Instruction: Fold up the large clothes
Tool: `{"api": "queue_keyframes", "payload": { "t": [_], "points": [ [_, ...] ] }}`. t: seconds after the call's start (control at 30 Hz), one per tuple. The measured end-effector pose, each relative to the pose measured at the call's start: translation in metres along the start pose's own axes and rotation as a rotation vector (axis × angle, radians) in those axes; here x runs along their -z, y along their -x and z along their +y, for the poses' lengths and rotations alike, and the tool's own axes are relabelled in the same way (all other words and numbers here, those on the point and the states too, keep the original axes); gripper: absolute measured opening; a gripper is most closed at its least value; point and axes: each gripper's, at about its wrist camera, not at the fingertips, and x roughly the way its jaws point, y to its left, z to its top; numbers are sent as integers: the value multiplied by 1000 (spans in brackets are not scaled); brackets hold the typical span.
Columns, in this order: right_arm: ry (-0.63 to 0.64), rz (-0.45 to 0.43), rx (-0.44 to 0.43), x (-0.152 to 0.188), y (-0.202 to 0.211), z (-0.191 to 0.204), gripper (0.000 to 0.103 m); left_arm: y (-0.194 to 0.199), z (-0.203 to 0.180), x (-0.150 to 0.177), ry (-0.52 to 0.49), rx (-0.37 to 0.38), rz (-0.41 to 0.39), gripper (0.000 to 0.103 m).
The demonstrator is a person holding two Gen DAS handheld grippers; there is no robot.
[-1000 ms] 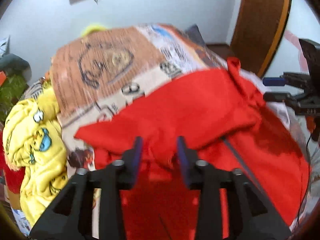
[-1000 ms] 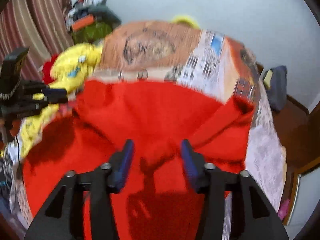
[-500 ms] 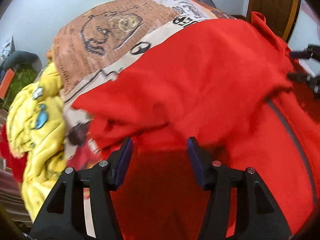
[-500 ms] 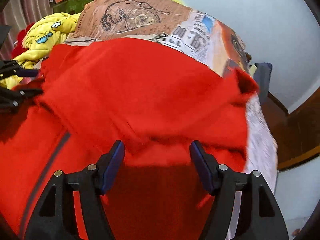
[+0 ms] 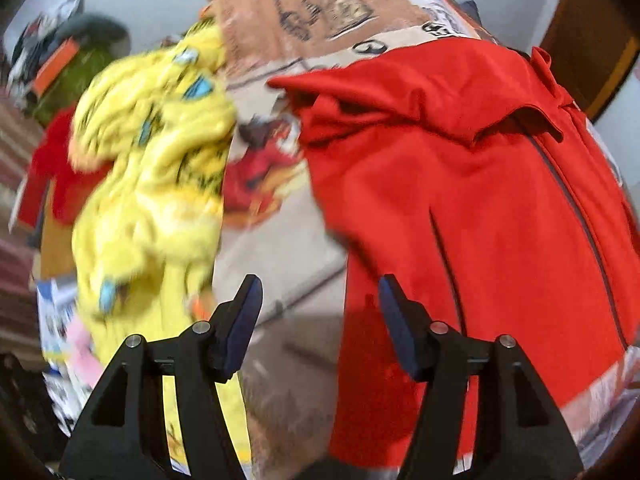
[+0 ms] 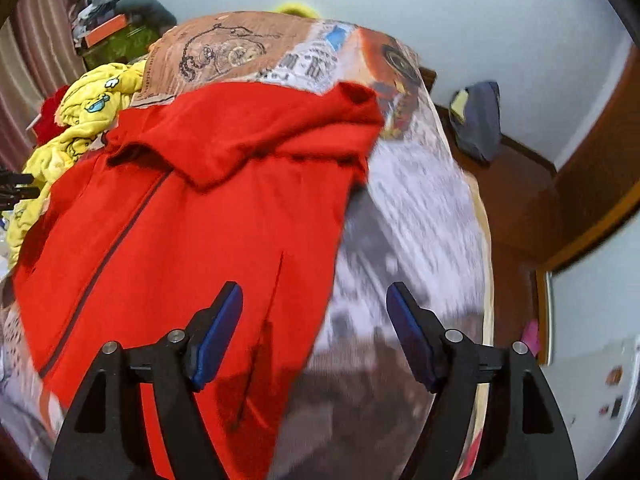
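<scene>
A large red zip-up garment (image 5: 472, 208) lies flat on the printed bedspread (image 5: 280, 248), its top part folded down over the body. It also shows in the right wrist view (image 6: 192, 220). My left gripper (image 5: 318, 320) is open and empty, above the garment's left edge. My right gripper (image 6: 314, 328) is open and empty, above the garment's right edge and the bedspread (image 6: 412, 216). The tip of the left gripper shows at the far left of the right wrist view (image 6: 16, 190).
A crumpled yellow printed garment (image 5: 152, 184) lies left of the red one, also in the right wrist view (image 6: 80, 120). Clutter (image 6: 120, 28) is piled at the bed's far left corner. A dark bag (image 6: 476, 120) sits on the floor by a wooden door frame (image 6: 592, 184).
Both grippers opened wider and pulled apart and back: the left swung left to the garment's left edge, the right swung right to its right edge. The folded-down top now lies released.
</scene>
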Motion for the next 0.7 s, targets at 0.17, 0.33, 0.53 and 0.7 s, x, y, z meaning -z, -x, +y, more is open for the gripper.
{"api": "queue_keyframes", "payload": {
  "t": [0.17,0.33,0.53,0.7],
  "points": [
    [-62,63,-41,40,-8,2,71,-3,18,42,127,124,64,60],
    [-124,113,-114,69,-23,4,71,-24,14,74,195,244,144,60],
    [-246,95,-219,70,-29,-4,70,-34,-13,86,153,264,139,53],
    [-213,105,-299,65,-32,9,32,-28,-39,88,100,308,76,17]
  ]
}}
